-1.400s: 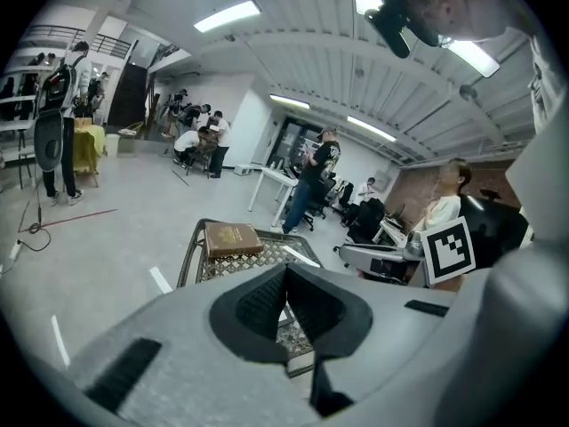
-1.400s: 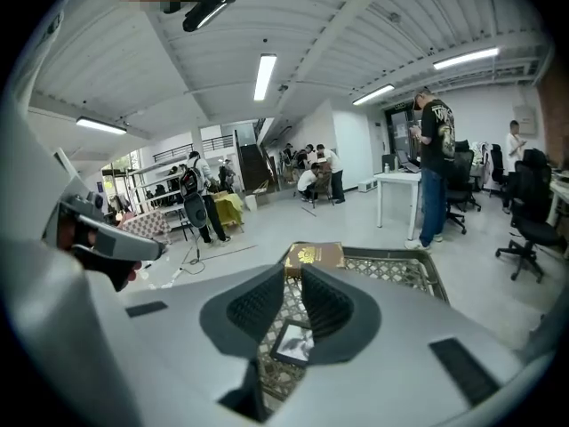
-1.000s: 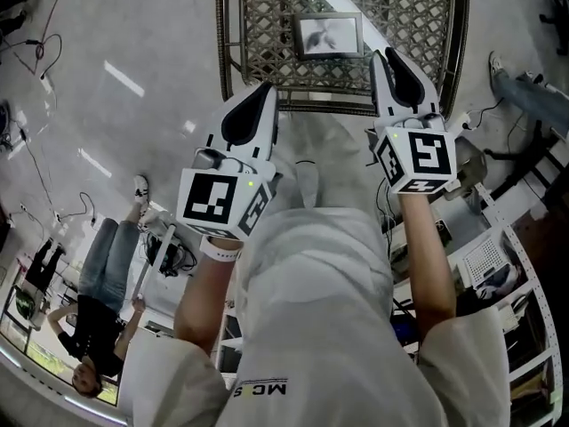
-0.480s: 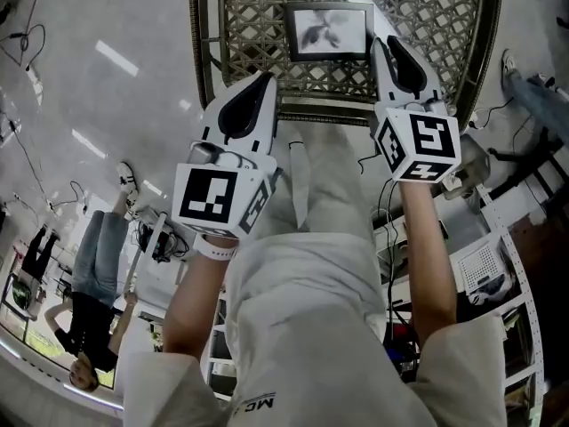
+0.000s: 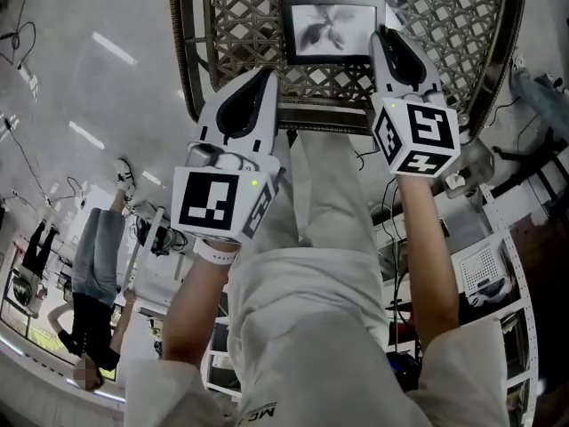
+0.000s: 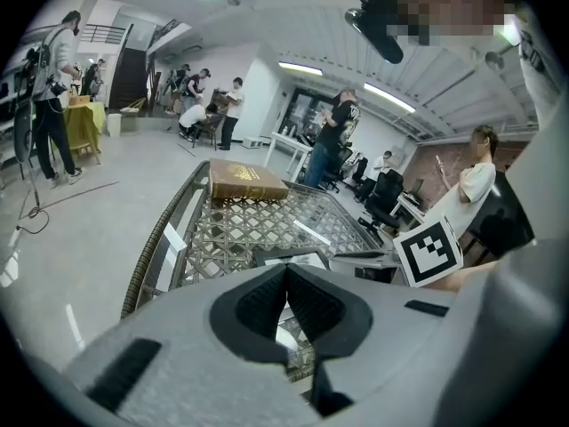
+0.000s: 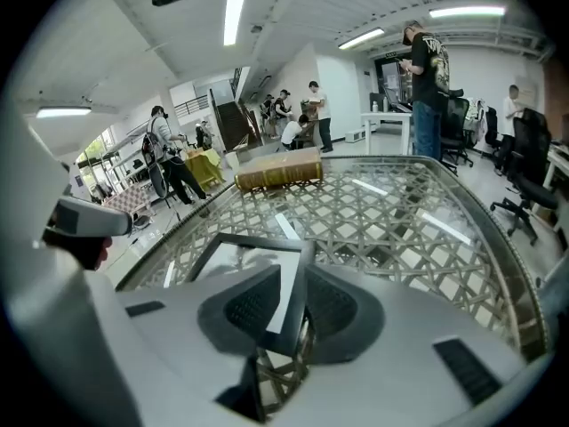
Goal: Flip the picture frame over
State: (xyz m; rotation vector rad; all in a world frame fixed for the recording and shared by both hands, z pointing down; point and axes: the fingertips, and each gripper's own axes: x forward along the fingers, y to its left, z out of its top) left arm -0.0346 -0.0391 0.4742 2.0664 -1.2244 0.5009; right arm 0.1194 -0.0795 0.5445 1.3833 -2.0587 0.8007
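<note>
Head view: right claw (image 5: 384, 38) closer than before, at picture frame (image 5: 331, 25) edge.

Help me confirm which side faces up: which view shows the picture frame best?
The head view: the whole picture frame lies there, picture side up, on the lattice table. The right gripper view catches it at a low slant, partly behind the fingers; the left gripper view shows only a sliver.

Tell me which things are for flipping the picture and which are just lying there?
For the job: picture frame, right claw, left claw.
Just lying about: book at the table's far end.
</note>
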